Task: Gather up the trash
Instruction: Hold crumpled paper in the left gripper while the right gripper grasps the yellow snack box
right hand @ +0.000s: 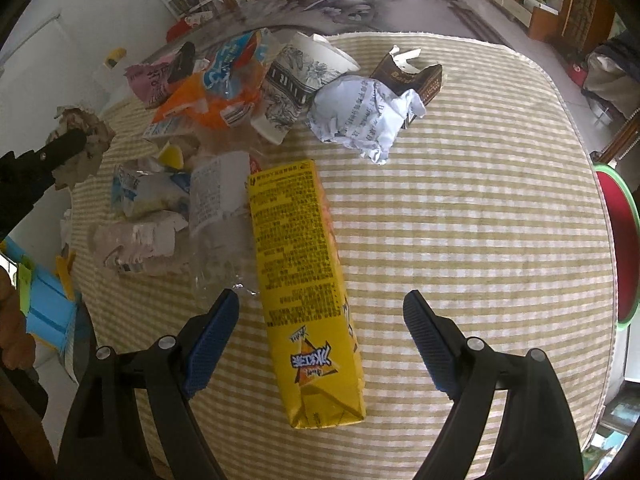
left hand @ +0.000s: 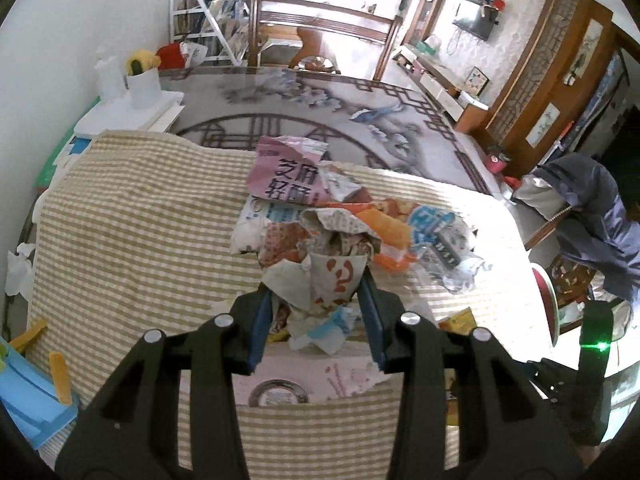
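Between the blue pads of the left gripper sits a crumpled paper wrapper, beige with orange-red print; the jaws are closed on it and it is held up above the striped cloth that covers the table. From the right wrist view, the same wad shows at the left edge of the cloth, pinched in the black fingers. Beneath and beyond it lies a heap of trash near the middle of the cloth: a pink packet with dark lettering, an orange wrapper, and blue-and-white plastic scraps.

The right gripper hovers with its jaws wide open, one finger on each side of a long yellow carton that lies flat on the cloth, not touching it. Beyond the carton are a crumpled white paper ball, a torn brown box just behind it, and a patterned paper cup on its side. To the carton's left lie a clear plastic bottle and crushed pale packaging. A red-and-green bin stands past the cloth's right edge.
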The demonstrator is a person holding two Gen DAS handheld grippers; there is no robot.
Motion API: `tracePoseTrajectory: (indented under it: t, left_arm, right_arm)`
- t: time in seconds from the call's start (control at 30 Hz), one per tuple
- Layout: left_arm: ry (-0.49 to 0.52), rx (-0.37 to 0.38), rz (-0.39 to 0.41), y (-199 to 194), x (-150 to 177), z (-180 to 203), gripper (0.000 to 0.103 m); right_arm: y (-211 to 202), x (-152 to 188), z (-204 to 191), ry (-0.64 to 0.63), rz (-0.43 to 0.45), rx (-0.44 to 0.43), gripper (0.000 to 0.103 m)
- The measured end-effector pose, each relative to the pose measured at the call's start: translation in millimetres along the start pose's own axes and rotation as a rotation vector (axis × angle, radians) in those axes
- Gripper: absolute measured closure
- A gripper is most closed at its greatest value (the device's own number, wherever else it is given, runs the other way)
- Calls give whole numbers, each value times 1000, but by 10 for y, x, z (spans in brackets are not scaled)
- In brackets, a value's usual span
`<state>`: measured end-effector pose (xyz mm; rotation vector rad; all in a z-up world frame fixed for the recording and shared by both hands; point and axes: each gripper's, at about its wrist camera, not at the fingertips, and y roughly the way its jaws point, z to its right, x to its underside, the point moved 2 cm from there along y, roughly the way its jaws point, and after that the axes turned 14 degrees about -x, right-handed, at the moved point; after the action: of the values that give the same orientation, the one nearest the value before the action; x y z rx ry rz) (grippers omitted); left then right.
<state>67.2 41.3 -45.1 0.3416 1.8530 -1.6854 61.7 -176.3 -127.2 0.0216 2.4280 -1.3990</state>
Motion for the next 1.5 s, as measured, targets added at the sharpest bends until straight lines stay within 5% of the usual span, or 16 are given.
tracePoseTrajectory:
  t: [0.6, 0.7, 0.77, 1.13, 1.5]
  left_arm:
    - [43, 25, -26, -59, 162, 252, 63]
    - [50, 28, -24, -69, 176, 288, 63]
    - [54, 31, -24, -72, 177, 301, 63]
    - [53, 38, -21, -114, 191, 445, 63]
    - [107, 77, -25, -165, 230, 1097, 63]
  right_arm:
    - [-56, 98, 19, -24, 9, 11, 24]
    - [-40, 112, -7, -44, 2, -3, 38]
    - [-36, 125, -24, -55, -5, -13, 65]
    - [-523, 41, 72, -58, 116, -38, 67]
    - [-998, 29, 612, 13, 195, -21, 67]
